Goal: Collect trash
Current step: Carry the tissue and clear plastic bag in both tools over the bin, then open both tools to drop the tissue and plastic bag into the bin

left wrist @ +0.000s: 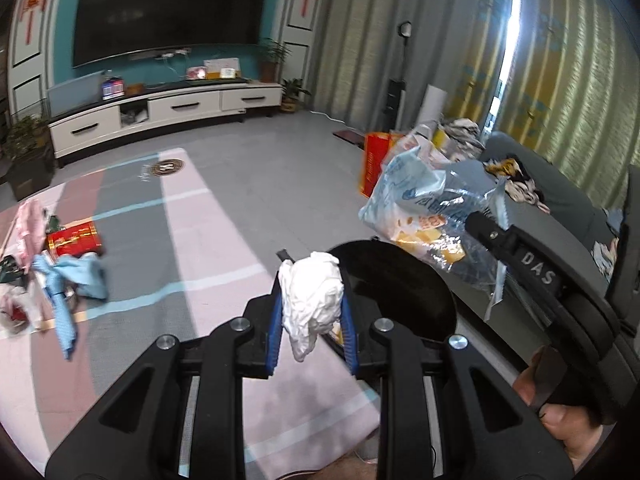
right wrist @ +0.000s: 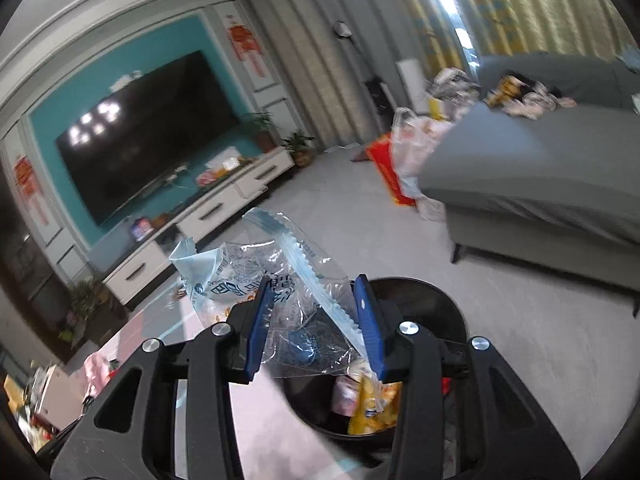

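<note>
Gripping a crumpled white tissue (left wrist: pixel 311 300) in our left gripper (left wrist: pixel 310 312), our right gripper (right wrist: pixel 316 320) pinches a clear, creased wrapper (right wrist: pixel 288 280); black bin (right wrist: pixel 448 308) at five o'clock.

I see grey floor (left wrist: pixel 280 152) with a striped pink-grey-blue mat (left wrist: pixel 168 248) laid over it. On the mat's left edge — a litter pile: red packet (left wrist: pixel 74 238), light blue cloth (left wrist: pixel 80 274), pink and white scraps, too blurred to name. A black bin (left wrist: pixel 404 300) stands at the mat's right edge. Farther back on the floor — a red bag (left wrist: pixel 374 164) beside the grey sofa (right wrist: pixel 540 184), plus a white TV cabinet (left wrist: pixel 168 110).
</note>
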Demonstrator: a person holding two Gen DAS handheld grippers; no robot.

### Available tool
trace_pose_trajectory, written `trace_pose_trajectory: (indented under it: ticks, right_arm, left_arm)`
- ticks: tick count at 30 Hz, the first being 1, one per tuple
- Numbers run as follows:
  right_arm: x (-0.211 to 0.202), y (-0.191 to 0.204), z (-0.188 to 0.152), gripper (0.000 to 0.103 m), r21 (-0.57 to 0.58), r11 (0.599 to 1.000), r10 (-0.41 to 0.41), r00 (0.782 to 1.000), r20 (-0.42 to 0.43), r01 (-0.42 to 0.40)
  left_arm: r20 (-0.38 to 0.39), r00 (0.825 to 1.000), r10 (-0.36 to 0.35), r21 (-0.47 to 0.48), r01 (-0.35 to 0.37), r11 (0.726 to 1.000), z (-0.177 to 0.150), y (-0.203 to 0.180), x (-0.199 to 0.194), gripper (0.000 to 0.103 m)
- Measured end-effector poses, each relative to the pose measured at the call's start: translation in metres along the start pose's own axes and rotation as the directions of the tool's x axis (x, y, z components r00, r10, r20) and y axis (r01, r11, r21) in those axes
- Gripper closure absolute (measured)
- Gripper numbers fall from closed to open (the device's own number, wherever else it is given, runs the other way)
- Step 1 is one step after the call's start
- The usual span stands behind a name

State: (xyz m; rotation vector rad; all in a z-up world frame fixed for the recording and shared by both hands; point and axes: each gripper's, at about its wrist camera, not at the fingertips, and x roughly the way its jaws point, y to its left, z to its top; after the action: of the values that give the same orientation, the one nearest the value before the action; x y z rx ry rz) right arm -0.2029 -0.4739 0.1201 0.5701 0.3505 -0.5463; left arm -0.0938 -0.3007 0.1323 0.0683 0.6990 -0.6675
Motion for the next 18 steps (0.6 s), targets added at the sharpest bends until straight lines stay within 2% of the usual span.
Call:
trace_pose_trajectory:
  ticks: [9, 18]
  right_arm:
    - [0.029, -0.034, -0.007, 0.061, 0.058, 0.993, -0.099, 0.992, -0.081, 0.104]
    - [0.056, -0.054, -0.014, 0.061, 0.082, 0.985, -0.139, 0.976, -0.17, 0.154]
  left_arm:
    - [-0.069, 0.995, -0.07, 0.017, 0.072, 0.997, 0.0, -0.021, 0.041, 0.077]
    - [-0.16, 0.971, -0.177, -0.03, 0.174, 0.984, 0.001, -0.026, 0.099, 0.077]
